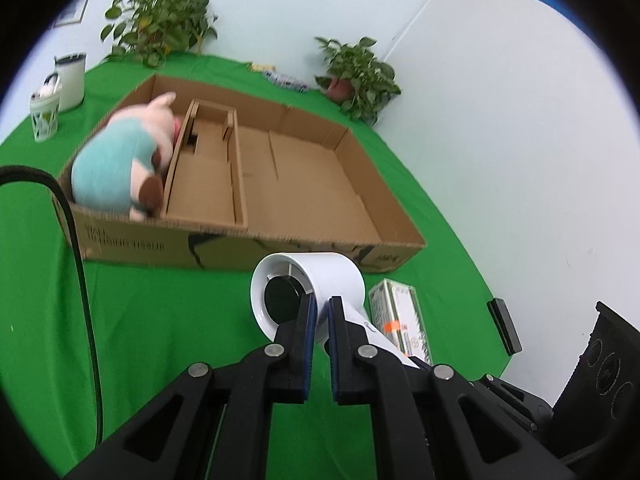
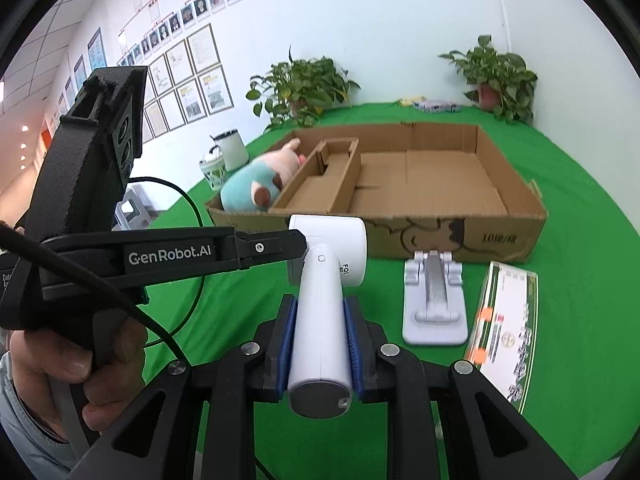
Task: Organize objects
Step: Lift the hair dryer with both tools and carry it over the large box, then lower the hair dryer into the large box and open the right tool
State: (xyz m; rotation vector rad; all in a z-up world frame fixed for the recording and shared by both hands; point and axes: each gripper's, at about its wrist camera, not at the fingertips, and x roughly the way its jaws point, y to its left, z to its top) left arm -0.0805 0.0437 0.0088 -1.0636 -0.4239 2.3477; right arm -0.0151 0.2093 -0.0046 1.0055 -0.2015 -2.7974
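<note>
Dryer [image 2: 324, 312] handle clamped between right fingers [image 2: 352, 332].

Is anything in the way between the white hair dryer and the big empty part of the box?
Only the cardboard box's near wall, which the hair dryer must clear. Both grippers, left and right, hold it. The plush pig sits in another compartment, off to the left.

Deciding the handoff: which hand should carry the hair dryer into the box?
Right. The right gripper clamps the hair dryer's handle across both pads, facing the box. The left gripper only pinches the head's edge, so it probably just steadies.
</note>
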